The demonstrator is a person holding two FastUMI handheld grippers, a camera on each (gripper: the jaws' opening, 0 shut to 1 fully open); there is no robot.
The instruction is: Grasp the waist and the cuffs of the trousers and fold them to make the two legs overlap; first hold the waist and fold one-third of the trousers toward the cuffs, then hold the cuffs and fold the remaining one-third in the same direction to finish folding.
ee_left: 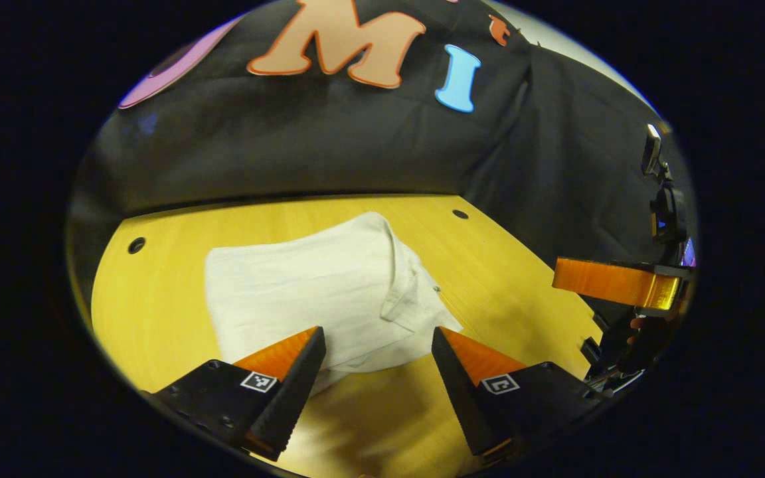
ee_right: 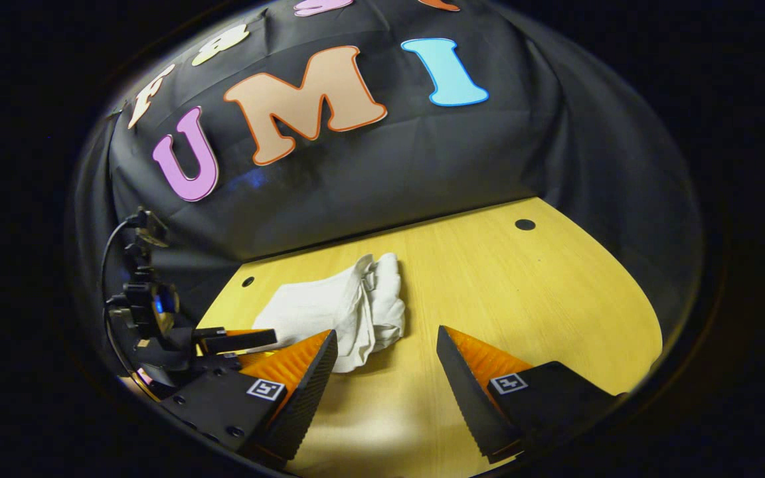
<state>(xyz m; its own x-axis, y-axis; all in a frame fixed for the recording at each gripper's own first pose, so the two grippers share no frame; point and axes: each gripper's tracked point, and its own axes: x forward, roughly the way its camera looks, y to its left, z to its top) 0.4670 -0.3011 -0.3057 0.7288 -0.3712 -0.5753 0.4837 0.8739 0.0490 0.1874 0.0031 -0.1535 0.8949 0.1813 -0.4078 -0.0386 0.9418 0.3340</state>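
Cream cotton trousers (ee_left: 316, 292) lie in a compact bundle on yellow wooden table (ee_left: 157, 312), prob. final fold done; left gripper (ee_left: 378, 348) & right gripper (ee_right: 386, 352) fingers spread, holding nothing. Next: withdraw.

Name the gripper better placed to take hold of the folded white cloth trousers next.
Left. The left gripper hangs open right over the folded white cloth trousers; the right gripper sits off their side, probably a longer reach.
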